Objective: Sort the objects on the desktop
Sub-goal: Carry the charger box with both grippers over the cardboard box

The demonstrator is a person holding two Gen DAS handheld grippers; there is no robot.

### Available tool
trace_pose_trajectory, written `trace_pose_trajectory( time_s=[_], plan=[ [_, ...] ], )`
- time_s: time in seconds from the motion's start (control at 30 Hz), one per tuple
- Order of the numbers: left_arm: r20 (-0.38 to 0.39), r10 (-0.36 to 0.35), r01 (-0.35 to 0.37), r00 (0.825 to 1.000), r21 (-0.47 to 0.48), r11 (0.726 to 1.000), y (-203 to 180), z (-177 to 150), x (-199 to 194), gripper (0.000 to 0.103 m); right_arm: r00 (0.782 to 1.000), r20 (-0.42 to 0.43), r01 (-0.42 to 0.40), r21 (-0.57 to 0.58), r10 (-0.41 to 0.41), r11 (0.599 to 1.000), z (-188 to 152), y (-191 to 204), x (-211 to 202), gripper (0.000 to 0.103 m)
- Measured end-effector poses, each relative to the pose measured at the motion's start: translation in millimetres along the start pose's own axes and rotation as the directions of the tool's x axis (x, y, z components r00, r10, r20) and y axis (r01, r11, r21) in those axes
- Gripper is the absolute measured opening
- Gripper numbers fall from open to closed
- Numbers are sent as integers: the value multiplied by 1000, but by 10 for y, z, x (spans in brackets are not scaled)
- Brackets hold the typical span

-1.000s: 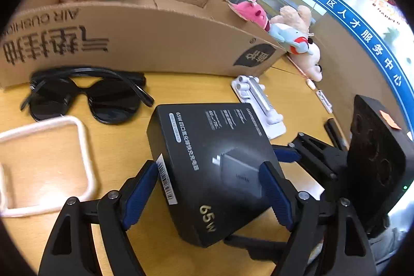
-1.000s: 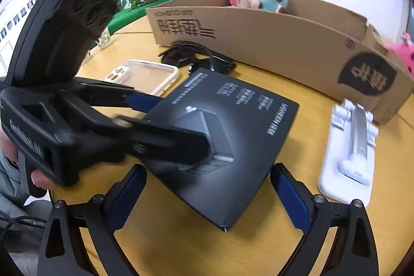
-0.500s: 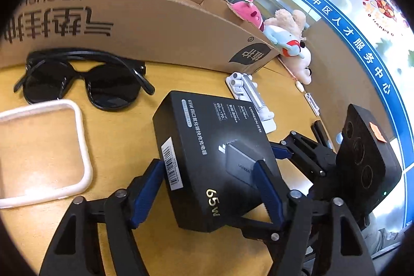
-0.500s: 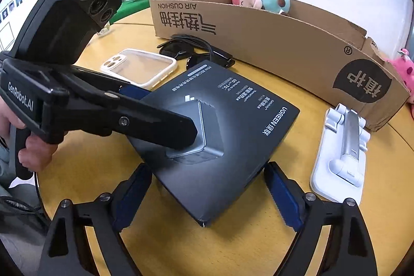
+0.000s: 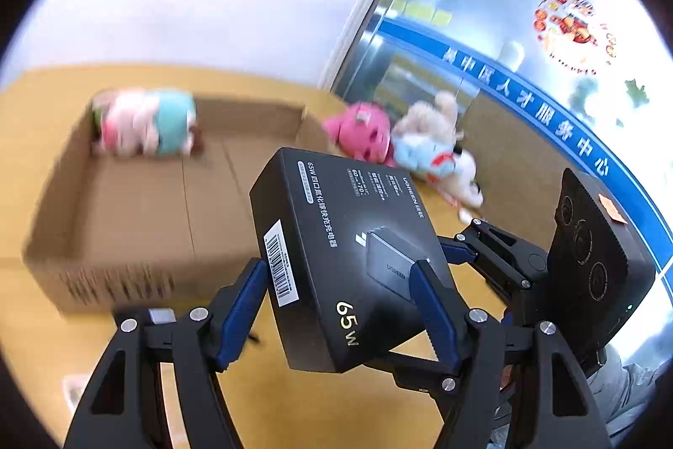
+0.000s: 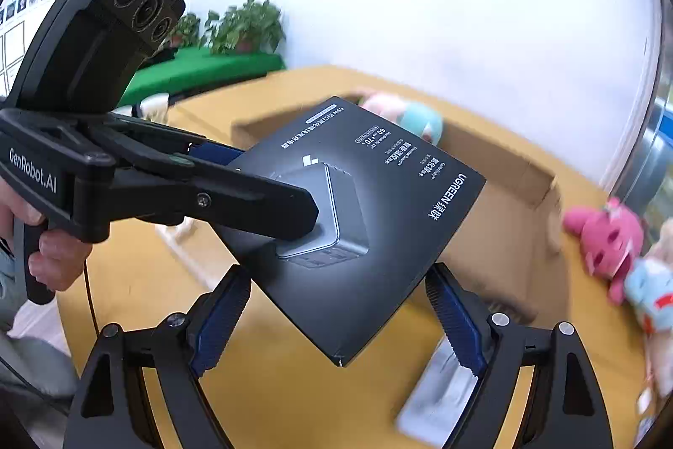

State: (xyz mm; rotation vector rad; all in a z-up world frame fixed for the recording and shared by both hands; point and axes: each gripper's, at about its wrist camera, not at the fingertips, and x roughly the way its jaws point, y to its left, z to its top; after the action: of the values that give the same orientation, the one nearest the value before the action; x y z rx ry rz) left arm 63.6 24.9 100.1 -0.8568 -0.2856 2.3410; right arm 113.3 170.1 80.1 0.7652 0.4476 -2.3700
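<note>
A black charger box (image 5: 349, 259) marked 65W is held in the air, tilted, above the wooden table (image 5: 294, 407). My left gripper (image 5: 338, 314) is shut on it, its blue pads on both sides. My right gripper (image 6: 336, 322) also grips the same box (image 6: 361, 213) by two edges. An open cardboard box (image 5: 139, 205) lies beyond, with a pink and teal plush pig (image 5: 145, 123) inside at its far wall. In the right wrist view the cardboard box (image 6: 504, 171) is behind the charger box.
Pink, beige and blue plush toys (image 5: 404, 142) lie right of the cardboard box. A white phone stand (image 6: 437, 394) lies on the table under my right gripper. Potted plants (image 6: 239, 24) stand on a green surface far behind.
Both grippers lifted the charger box off the table and moved it up towards the cardboard box. The sunglasses and phone case dropped out of view.
</note>
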Motion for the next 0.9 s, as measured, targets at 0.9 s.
trace_pose_trajectory(
  time_s=[0.9],
  plan=[
    [162,39,-57,986,103,993,400,1954,455,69,991,130,56,-110,-42,992,1823,-1318,428,85]
  ],
)
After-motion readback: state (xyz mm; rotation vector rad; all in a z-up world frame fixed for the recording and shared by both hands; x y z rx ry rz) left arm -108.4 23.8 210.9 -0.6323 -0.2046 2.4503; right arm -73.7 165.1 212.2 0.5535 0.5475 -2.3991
